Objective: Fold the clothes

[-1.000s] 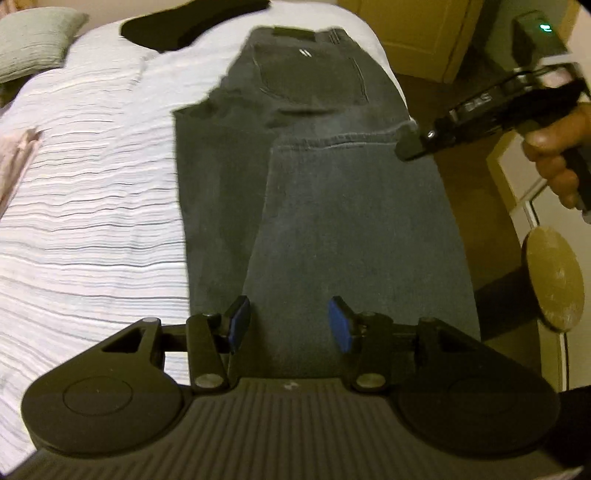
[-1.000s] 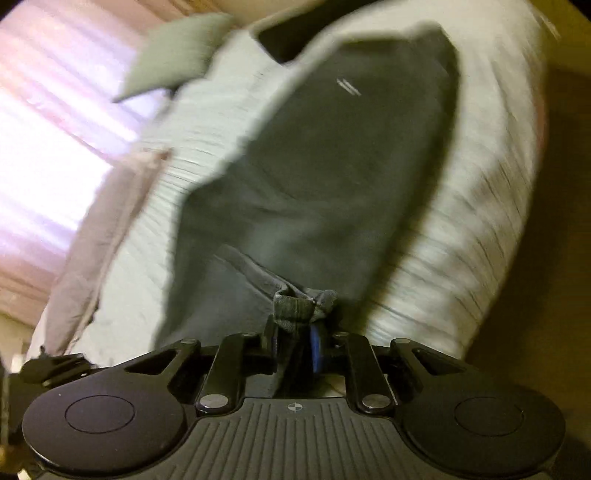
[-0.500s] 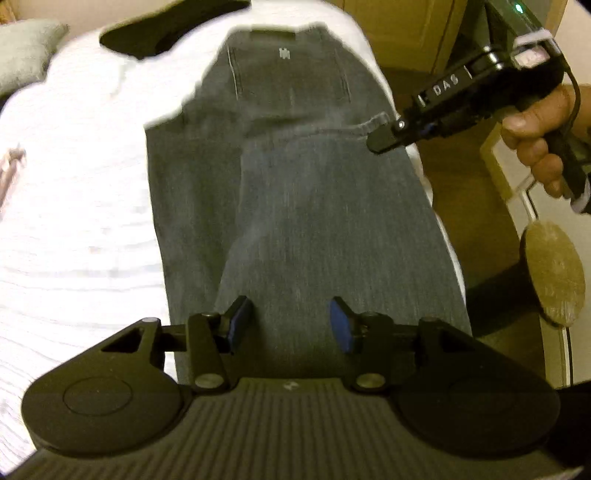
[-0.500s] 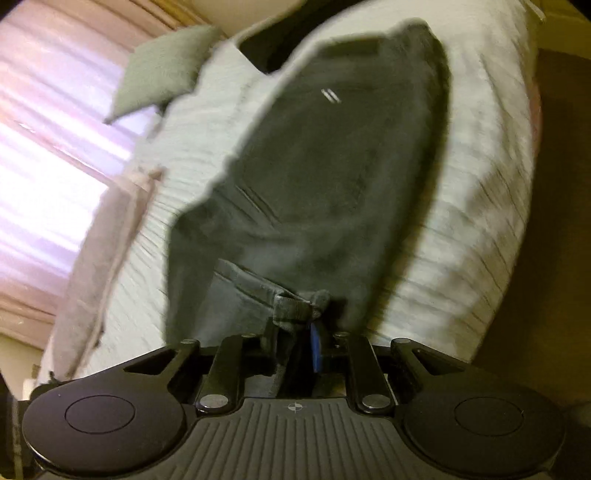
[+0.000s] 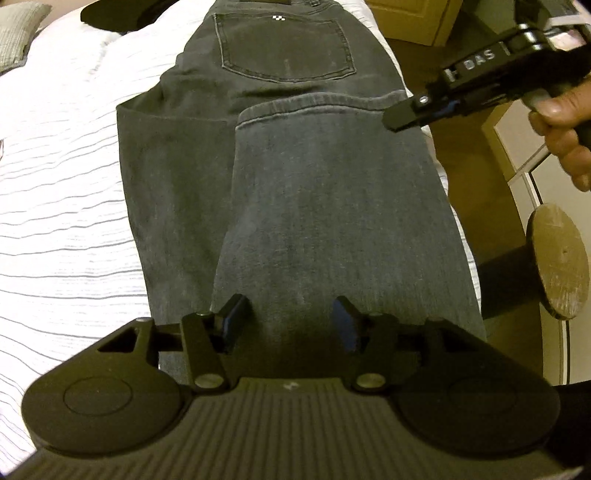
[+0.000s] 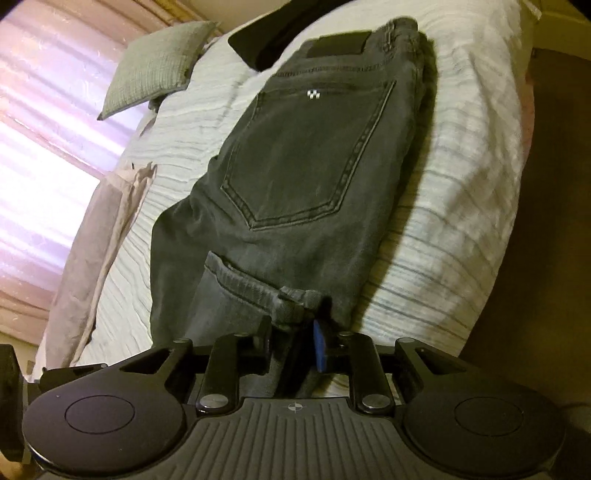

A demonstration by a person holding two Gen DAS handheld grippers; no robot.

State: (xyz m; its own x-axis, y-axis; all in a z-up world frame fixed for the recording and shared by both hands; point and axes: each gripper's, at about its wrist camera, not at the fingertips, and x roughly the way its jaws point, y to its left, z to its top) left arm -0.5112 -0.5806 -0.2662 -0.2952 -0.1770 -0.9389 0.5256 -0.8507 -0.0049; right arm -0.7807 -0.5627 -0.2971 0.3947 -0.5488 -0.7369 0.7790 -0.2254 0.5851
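Dark grey jeans (image 5: 325, 206) lie on the bed with the legs folded up over the seat, the hem (image 5: 317, 103) resting just below the back pocket. My left gripper (image 5: 288, 325) hovers open over the folded end, with nothing between its blue pads. A hand holds my right gripper (image 5: 400, 118) at the right end of the hem. In the right wrist view, the right gripper (image 6: 293, 343) is shut on the bunched hem corner (image 6: 291, 302), with the pocket and the rest of the jeans (image 6: 306, 166) beyond.
The white striped bedspread (image 5: 62, 192) extends to the left. A grey pillow (image 6: 159, 66) and a black garment (image 5: 118, 14) lie at the far end, and a pale pink cloth (image 6: 99, 229) at the bed's left side. A round wooden disc (image 5: 557, 258) and a wooden cabinet (image 5: 413, 18) stand off the right edge.
The left gripper has moved a little closer over the jeans and stays open. The right gripper keeps hold of the hem near the pocket, and the motion blur is gone.
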